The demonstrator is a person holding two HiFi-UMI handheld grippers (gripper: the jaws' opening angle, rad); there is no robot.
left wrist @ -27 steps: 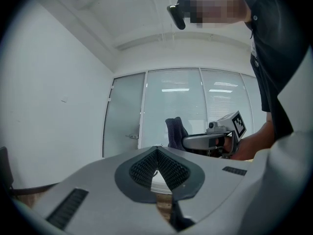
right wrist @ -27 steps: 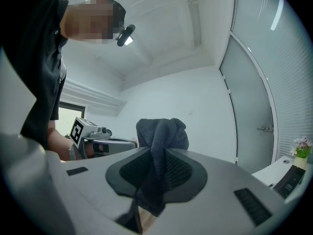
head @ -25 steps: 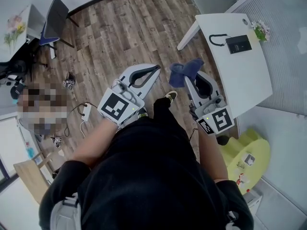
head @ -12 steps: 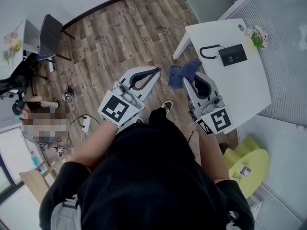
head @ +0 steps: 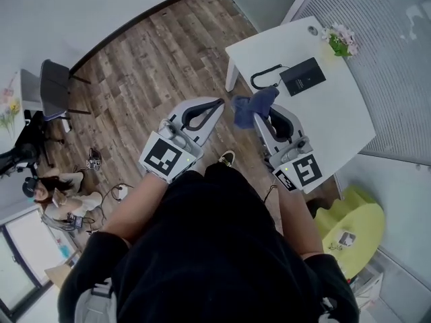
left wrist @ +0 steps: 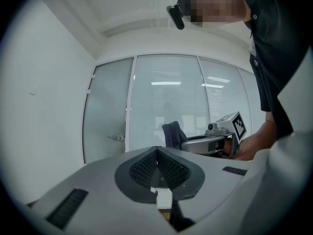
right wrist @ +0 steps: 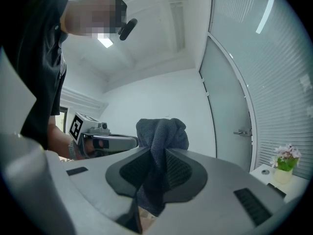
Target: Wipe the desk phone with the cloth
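A black desk phone point(head: 302, 77) with a coiled cord point(head: 264, 78) lies on the white desk point(head: 337, 116) at the upper right of the head view. My right gripper point(head: 258, 110) is shut on a dark blue cloth point(head: 250, 106), held in the air just short of the desk's near edge. In the right gripper view the cloth point(right wrist: 159, 146) sticks up between the closed pads. My left gripper point(head: 217, 102) is shut with nothing in it, level with the right one and to its left, over the wooden floor. The left gripper view shows its pads point(left wrist: 146, 168) pressed together.
A small flower pot point(head: 341, 40) and a round disc point(head: 312, 29) stand at the desk's far end. A yellow-green seat point(head: 350, 224) is at the lower right. A chair point(head: 55, 89) and another person point(head: 57, 194) are at the left, with cables on the floor.
The view has shifted toward the desk: the desk and phone now sit closer to my right gripper and cloth. Both grippers keep their hold and spacing.
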